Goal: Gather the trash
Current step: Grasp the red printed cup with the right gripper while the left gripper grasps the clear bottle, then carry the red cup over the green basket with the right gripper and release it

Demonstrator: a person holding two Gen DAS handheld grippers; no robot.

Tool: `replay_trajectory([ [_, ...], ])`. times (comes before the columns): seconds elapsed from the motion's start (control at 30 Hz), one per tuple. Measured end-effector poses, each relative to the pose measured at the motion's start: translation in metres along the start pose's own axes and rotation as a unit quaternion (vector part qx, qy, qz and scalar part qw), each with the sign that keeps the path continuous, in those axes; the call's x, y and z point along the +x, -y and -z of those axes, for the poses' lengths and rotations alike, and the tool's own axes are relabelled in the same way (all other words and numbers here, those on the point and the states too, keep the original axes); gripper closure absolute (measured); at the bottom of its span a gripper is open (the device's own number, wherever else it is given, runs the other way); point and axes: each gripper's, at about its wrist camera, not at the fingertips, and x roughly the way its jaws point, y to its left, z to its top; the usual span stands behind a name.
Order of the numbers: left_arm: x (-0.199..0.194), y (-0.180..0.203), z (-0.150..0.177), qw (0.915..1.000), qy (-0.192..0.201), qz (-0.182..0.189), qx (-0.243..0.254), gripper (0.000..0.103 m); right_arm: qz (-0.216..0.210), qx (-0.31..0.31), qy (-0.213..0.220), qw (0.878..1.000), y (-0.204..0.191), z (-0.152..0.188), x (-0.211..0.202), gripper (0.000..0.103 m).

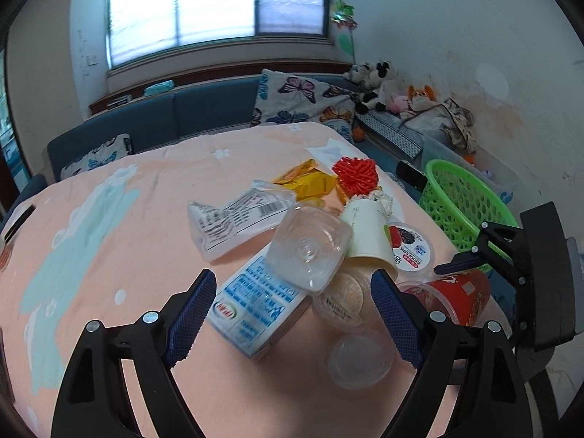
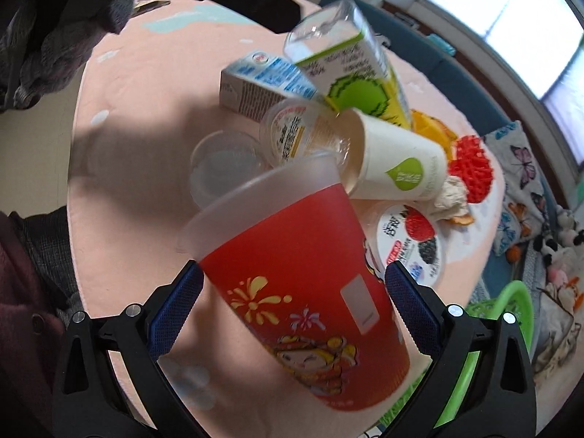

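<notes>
A heap of trash lies on the peach tablecloth. My left gripper hangs open above a blue-and-white milk carton, a clear bottle, a small pudding cup and a clear plastic cup, touching none. My right gripper is shut on a red plastic cup, tilted with its frosted rim toward the heap. The left wrist view shows that red cup at the table's right edge under the right gripper. A green basket stands just beyond that edge.
Farther back lie a white paper cup, a yogurt tub, crumpled tissue, a red spiky piece, an orange wrapper and a clear printed bag. A blue sofa with pillows rings the table. A dark sleeve is at the left.
</notes>
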Motion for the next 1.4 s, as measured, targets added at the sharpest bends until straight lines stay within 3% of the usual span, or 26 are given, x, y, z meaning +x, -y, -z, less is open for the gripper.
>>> replay_trajectory([
  [0.4, 0.042, 0.011, -0.026, 0.9965, -0.005, 0.018, 0.082, 0.019, -0.019, 0.023, 0.003, 1.000, 0.011, 0.007, -0.004, 0.019],
  [0.7, 0.059, 0.011, -0.031, 0.9934, -0.023, 0.061, 0.094, 0.046, -0.041, 0.094, 0.020, 0.995, 0.015, 0.011, -0.020, 0.028],
  [0.9, 0.065, 0.010, -0.030, 0.9932, -0.030, 0.070, 0.088, 0.056, -0.049, 0.140, 0.040, 0.988, 0.012, 0.015, -0.034, 0.029],
  [1.17, 0.046, 0.009, -0.030, 0.9955, -0.009, 0.055, 0.077, 0.059, -0.038, 0.222, 0.088, 0.970, 0.027, 0.026, -0.064, 0.029],
  [1.4, 0.008, 0.006, -0.039, 0.9967, 0.022, 0.054, 0.057, 0.060, 0.023, 0.299, 0.115, 0.947, 0.068, 0.048, -0.098, 0.029],
])
